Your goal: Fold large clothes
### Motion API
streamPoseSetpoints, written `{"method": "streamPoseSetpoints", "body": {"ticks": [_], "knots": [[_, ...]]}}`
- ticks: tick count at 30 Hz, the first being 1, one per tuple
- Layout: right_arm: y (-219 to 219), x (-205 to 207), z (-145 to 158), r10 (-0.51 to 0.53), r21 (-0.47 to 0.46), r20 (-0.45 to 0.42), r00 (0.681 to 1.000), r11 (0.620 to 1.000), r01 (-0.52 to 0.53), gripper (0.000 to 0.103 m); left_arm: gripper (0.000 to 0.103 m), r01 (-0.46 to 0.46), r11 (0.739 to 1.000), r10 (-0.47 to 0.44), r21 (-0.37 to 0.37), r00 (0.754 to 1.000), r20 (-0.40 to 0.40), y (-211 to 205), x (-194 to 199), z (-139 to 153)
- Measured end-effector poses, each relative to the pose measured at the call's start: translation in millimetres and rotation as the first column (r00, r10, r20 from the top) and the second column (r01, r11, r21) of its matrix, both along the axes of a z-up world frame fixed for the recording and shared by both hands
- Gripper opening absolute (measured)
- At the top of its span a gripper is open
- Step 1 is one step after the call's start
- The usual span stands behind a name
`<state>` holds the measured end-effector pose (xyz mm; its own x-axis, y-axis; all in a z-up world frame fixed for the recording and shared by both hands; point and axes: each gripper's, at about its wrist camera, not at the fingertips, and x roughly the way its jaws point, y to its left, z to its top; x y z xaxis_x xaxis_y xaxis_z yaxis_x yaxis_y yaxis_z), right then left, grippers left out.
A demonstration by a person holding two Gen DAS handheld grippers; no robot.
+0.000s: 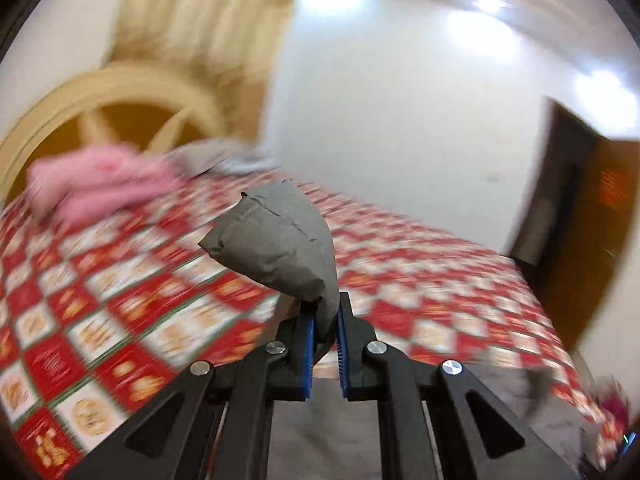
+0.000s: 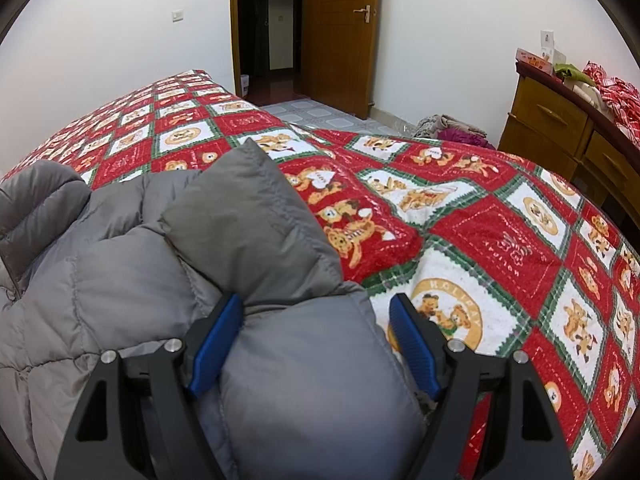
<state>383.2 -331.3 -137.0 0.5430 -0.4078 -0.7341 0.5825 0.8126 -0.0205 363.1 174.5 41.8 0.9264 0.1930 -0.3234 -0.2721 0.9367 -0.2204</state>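
Two grippers work one grey puffer jacket (image 2: 120, 280) lying on the quilted bed (image 2: 500, 248); left gripper (image 1: 326, 320) pinches a raised corner; right gripper (image 2: 316, 344) straddles a padded edge, jaws wide; light, soft, slippery; grip seams.

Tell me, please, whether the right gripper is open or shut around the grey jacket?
Open. The right gripper has its blue pads spread wide, with the puffy grey jacket bulging between them, unclamped.
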Motion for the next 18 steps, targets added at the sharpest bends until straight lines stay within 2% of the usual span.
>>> {"method": "streamPoseSetpoints", "body": {"ticks": [2, 3, 4, 5, 7, 8, 10, 11, 15, 16, 18], "knots": [[0, 0, 0, 0.000, 0.000, 0.000, 1.000, 1.000, 0.000, 0.079, 0.009, 0.090, 0.994, -0.092, 0.059, 0.995, 0.035, -43, -5, 10], [0, 0, 0, 0.000, 0.000, 0.000, 1.000, 1.000, 0.000, 0.079, 0.009, 0.160, 0.982, -0.166, 0.102, 0.985, 0.047, -76, -9, 14], [0, 0, 0, 0.000, 0.001, 0.000, 1.000, 1.000, 0.000, 0.079, 0.009, 0.200, 0.972, -0.207, 0.119, 0.977, 0.047, -92, -9, 14], [0, 0, 0, 0.000, 0.001, 0.000, 1.000, 1.000, 0.000, 0.079, 0.009, 0.278, 0.951, -0.286, 0.138, 0.957, 0.041, -121, -12, 12], [0, 0, 0, 0.000, 0.002, 0.001, 1.000, 1.000, 0.000, 0.079, 0.009, 0.367, 0.917, -0.374, 0.153, 0.927, 0.019, -155, -14, 1], [0, 0, 0, 0.000, 0.002, 0.000, 1.000, 1.000, 0.000, 0.079, 0.009, 0.424, 0.890, -0.428, 0.170, 0.904, -0.014, -179, -15, -11], [0, 0, 0, 0.000, 0.003, 0.001, 1.000, 1.000, 0.000, 0.079, 0.009, 0.490, 0.852, -0.484, 0.183, 0.871, -0.081, -211, -12, -33], [0, 0, 0, 0.000, 0.003, 0.001, 1.000, 1.000, 0.000, 0.079, 0.009, 0.531, 0.828, -0.514, 0.180, 0.847, -0.136, -229, -10, -52], [0, 0, -1, 0.000, 0.003, 0.001, 1.000, 1.000, 0.000, 0.079, 0.011, 0.629, 0.747, -0.560, 0.215, 0.769, -0.308, -277, -7, -108], [0, 0, -1, 0.000, 0.004, 0.001, 1.000, 1.000, 0.000, 0.079, 0.015, 0.662, 0.724, -0.569, 0.192, 0.731, -0.376, -284, -3, -125], [0, 0, -1, 0.000, 0.003, 0.001, 1.000, 1.000, 0.000, 0.079, 0.022, 0.694, 0.707, -0.575, 0.138, 0.677, -0.460, -291, -5, -144]]}}
